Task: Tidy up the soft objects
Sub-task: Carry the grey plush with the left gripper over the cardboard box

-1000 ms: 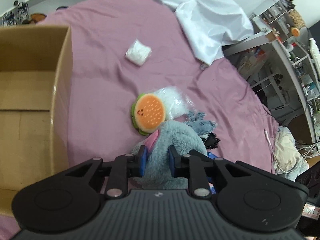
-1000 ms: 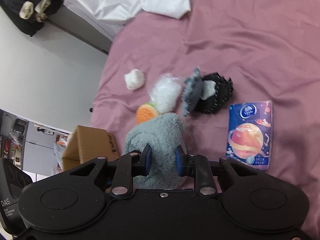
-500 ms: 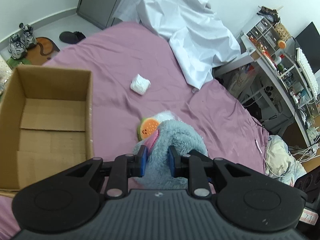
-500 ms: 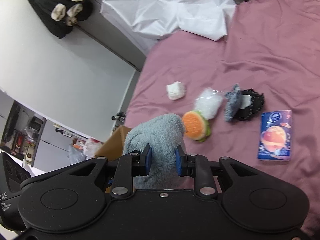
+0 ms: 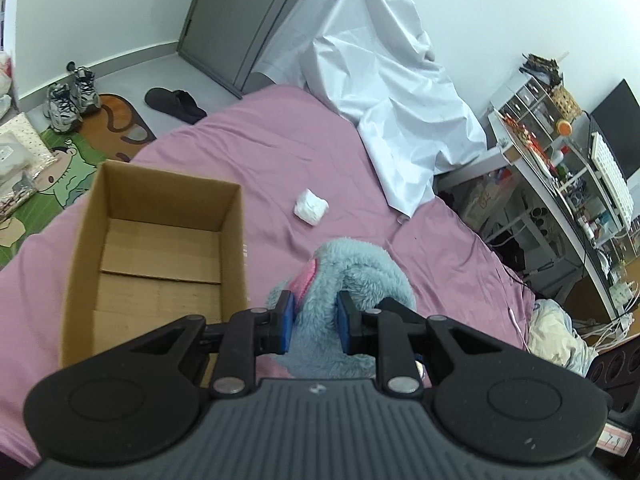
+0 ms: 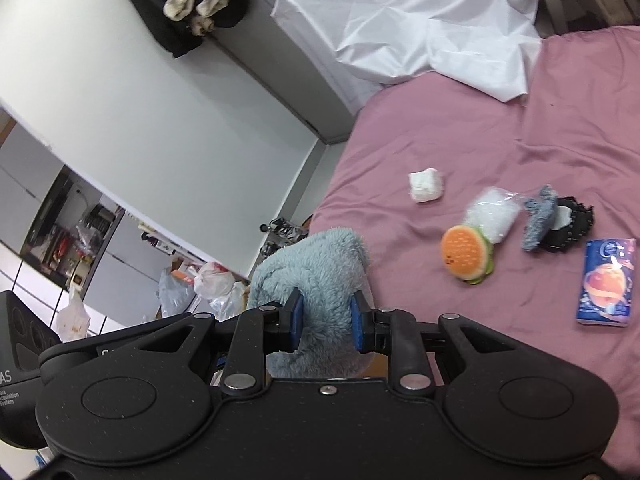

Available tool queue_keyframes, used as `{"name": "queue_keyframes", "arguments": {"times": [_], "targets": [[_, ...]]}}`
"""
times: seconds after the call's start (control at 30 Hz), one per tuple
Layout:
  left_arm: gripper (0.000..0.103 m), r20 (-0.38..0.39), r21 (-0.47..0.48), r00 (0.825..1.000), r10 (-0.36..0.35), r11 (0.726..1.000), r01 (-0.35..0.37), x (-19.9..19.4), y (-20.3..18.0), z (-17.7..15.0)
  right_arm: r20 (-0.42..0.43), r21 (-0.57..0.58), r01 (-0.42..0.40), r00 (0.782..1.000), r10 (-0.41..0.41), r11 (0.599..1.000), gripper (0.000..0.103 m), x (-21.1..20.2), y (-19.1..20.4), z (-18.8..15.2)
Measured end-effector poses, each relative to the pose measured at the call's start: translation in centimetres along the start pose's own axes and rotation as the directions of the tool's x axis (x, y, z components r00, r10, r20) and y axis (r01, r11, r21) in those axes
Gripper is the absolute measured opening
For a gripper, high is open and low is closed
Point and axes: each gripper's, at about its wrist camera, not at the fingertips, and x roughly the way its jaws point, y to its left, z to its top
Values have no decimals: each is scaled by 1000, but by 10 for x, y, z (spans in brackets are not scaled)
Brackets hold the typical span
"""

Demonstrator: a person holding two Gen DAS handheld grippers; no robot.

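Left claw [image 5: 314, 322]: I see both blue pads pressed into the blue-grey plush toy [image 5: 352, 276], clamped on it with the fur bulging out around the fingers.
Right claw [image 6: 325, 318]: I see it clamped on the same plush toy [image 6: 316, 268], pads sunk into the fur from either side.
Plush toy, place: in my left view it hangs between the pads, clear of the pink bed sheet [image 5: 260, 152], just to the 3 o'clock side of the cardboard box [image 5: 156, 248]. In my right view it rises from the pads toward 12 o'clock, in front of the bed's edge.
Plush toy, look: long shaggy pile, blue-grey all over, with a pink patch [image 5: 306, 276] showing near the left pad. It is folded into a rounded hump; I cannot tell what figure it is.
Cardboard box: open-topped, flaps flat on its floor, nothing visible inside; it sits on the bed at 9 o'clock of the toy in my left view.
Other soft things, right view: a white wad [image 6: 426, 185] at 1 o'clock of the toy; a burger-shaped plush [image 6: 466, 254] at 3 o'clock, touching a clear crinkled bag [image 6: 492, 216]; further toward 3 o'clock a grey and black bundle [image 6: 556, 224]; beyond it a blue tissue pack [image 6: 606, 282]. All lie on the sheet, well apart from the claws.
White cloth [image 5: 392, 80]: draped at the far end of the bed, at 12 o'clock in my left view.
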Motion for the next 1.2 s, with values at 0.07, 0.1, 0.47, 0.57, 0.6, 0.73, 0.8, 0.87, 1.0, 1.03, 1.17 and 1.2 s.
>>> {"name": "queue_keyframes", "arguments": {"times": [0.07, 0.1, 0.47, 0.57, 0.6, 0.73, 0.8, 0.87, 1.0, 1.03, 1.17, 1.2], "targets": [[21, 9, -7, 1000, 3, 1000, -3, -4, 6, 2, -3, -15, -6, 1000, 6, 1000, 24, 3, 5, -2], [21, 13, -12, 1000, 3, 1000, -3, -6, 9, 3, -3, -29, -9, 1000, 9, 1000, 24, 4, 9, -3], [21, 22, -66, 999, 37, 997, -36, -15, 52, 7, -47, -92, -14, 999, 9, 996, 24, 31, 42, -17], [21, 16, -88, 999, 52, 995, -50, -15, 64, 6, -70, -102, -9, 998, 2, 995, 24, 41, 49, -22], [21, 13, -95, 998, 57, 994, -56, -15, 68, 6, -80, -106, -6, 997, -2, 994, 24, 45, 52, -24], [21, 6, -119, 996, 88, 989, -87, -15, 84, 7, -113, -109, -9, 994, -3, 994, 24, 59, 59, -30], [21, -6, -144, 995, 96, 985, -96, -13, 96, 6, -134, -108, -9, 991, -6, 994, 24, 68, 62, -35], [21, -17, -164, 994, 107, 980, -109, -11, 106, 5, -153, -109, -4, 988, -12, 994, 24, 76, 66, -40], [21, -41, -190, 990, 133, 972, -139, -5, 124, 4, -192, -130, 7, 981, -32, 992, 25, 94, 74, -49], [21, -50, -196, 990, 136, 970, -143, -3, 128, 4, -201, -133, 13, 979, -39, 991, 25, 98, 75, -52], [22, -75, -208, 987, 141, 966, -154, 6, 141, 4, -227, -142, 34, 972, -66, 989, 25, 109, 76, -58], [22, -79, -206, 986, 145, 965, -159, 9, 143, 3, -231, -141, 35, 971, -67, 989, 25, 111, 76, -59]]}}
